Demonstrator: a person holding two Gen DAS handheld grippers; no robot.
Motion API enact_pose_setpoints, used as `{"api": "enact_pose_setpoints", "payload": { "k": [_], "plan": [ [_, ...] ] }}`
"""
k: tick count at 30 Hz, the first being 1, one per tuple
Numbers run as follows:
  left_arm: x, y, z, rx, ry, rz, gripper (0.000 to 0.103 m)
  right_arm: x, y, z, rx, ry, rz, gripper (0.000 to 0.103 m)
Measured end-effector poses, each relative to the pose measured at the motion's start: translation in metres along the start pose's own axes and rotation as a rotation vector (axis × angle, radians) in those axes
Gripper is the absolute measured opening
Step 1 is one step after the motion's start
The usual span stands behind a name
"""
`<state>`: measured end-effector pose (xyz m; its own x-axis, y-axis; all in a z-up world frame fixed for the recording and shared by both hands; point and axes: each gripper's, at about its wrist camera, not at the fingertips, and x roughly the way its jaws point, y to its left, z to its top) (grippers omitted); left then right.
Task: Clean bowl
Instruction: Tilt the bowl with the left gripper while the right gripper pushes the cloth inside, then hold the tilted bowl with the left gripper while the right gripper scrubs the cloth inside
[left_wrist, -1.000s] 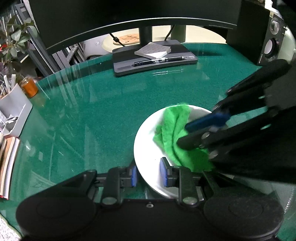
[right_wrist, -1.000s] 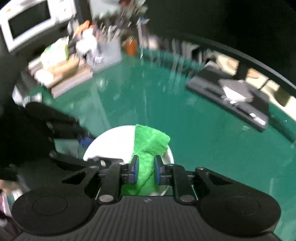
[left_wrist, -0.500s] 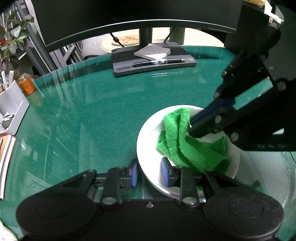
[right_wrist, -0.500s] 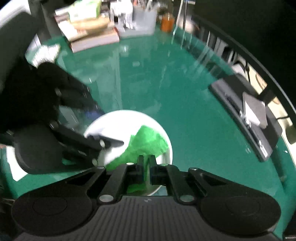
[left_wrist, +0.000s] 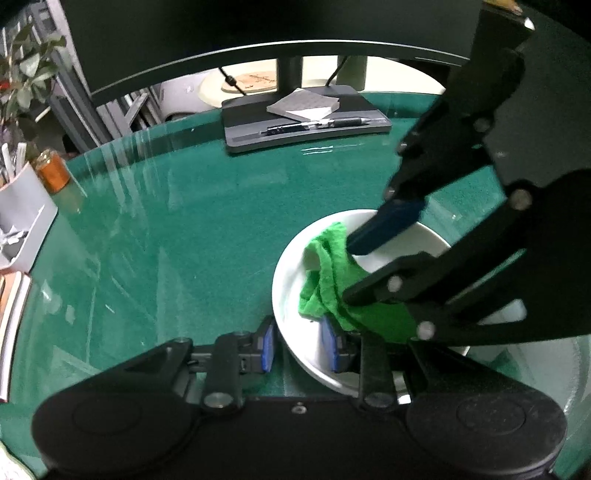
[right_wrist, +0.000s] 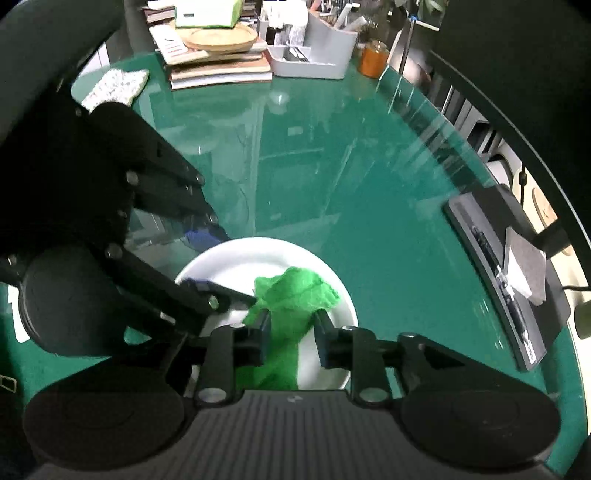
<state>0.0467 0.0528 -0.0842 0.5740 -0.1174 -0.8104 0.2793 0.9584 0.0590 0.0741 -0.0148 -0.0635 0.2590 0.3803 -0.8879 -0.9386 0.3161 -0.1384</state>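
Right gripper (right_wrist: 290, 339) angled steeply down into white bowl (right_wrist: 332, 280), jaws just been opening, spread either side of green cloth (right_wrist: 295, 295), pads off it. Left gripper (left_wrist: 297, 349) pinches bowl's near rim, one pad inside, one outside. Green glass-topped desk (right_wrist: 314, 177), cluttered room edge. One bowl, one cloth lying in it, one monitor stand (left_wrist: 303, 125) with one pen (left_wrist: 314, 126), one orange jar (right_wrist: 373, 61), one grey organiser (right_wrist: 314, 55).
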Motion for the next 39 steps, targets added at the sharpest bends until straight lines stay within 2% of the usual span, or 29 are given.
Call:
{"api": "enact_pose_setpoints", "payload": {
  "k": [2, 4, 7, 9, 11, 14, 17, 20, 22, 24, 27, 30, 32, 34, 36, 38, 39],
  "plan": [
    [0.000, 0.000, 0.001, 0.004, 0.003, 0.001, 0.028, 0.009, -0.003, -0.001, 0.005, 0.025, 0.008, 0.017],
    [0.000, -0.001, 0.001, 0.008, 0.005, 0.001, 0.028, 0.013, -0.008, -0.001, 0.029, 0.021, 0.018, 0.017],
    [0.000, 0.000, 0.002, 0.009, 0.009, 0.002, 0.028, 0.015, -0.008, 0.000, 0.021, 0.040, 0.001, 0.012],
    [0.001, 0.002, 0.004, 0.002, 0.018, -0.006, 0.030, 0.014, 0.003, 0.001, -0.091, 0.080, -0.051, 0.011],
    [0.001, 0.004, 0.004, -0.002, 0.018, -0.009, 0.031, 0.010, 0.005, -0.002, -0.125, 0.100, -0.065, 0.008],
    [0.000, 0.005, 0.004, -0.002, 0.016, -0.011, 0.031, 0.002, 0.006, -0.008, -0.157, 0.122, -0.069, 0.008],
    [0.000, 0.006, 0.004, -0.005, 0.019, -0.016, 0.031, -0.012, -0.003, -0.006, -0.104, 0.068, -0.059, 0.009],
    [0.000, 0.007, 0.004, -0.006, 0.018, -0.014, 0.031, -0.024, -0.015, -0.004, -0.024, 0.013, -0.002, 0.018],
    [0.000, 0.006, 0.004, -0.004, 0.020, -0.013, 0.031, -0.016, -0.015, -0.004, -0.011, 0.035, 0.036, 0.018],
    [-0.001, 0.006, 0.005, -0.002, 0.022, -0.012, 0.031, 0.006, -0.006, -0.007, -0.051, 0.084, 0.017, 0.018],
    [0.000, 0.008, 0.005, -0.010, 0.023, -0.012, 0.031, 0.012, -0.005, -0.003, -0.015, 0.073, -0.004, 0.017],
    [0.000, 0.007, 0.006, 0.001, 0.023, -0.008, 0.032, 0.015, -0.001, 0.001, -0.066, 0.099, -0.079, 0.007],
    [0.000, 0.007, 0.006, -0.001, 0.022, -0.008, 0.032, 0.015, -0.005, 0.000, -0.046, 0.121, -0.088, 0.004],
    [0.000, 0.008, 0.007, -0.003, 0.021, -0.009, 0.035, 0.014, -0.006, -0.001, -0.026, 0.153, -0.059, 0.007],
    [0.001, 0.008, 0.008, 0.000, 0.022, -0.018, 0.035, 0.011, -0.004, 0.000, -0.008, 0.198, 0.040, 0.006],
    [0.001, 0.005, 0.009, 0.014, 0.020, -0.015, 0.036, 0.010, 0.000, 0.001, 0.009, 0.195, 0.100, 0.007],
    [0.001, 0.005, 0.008, 0.017, 0.020, -0.014, 0.036, 0.010, 0.000, 0.001, 0.004, 0.192, 0.096, 0.006]
  ]
}}
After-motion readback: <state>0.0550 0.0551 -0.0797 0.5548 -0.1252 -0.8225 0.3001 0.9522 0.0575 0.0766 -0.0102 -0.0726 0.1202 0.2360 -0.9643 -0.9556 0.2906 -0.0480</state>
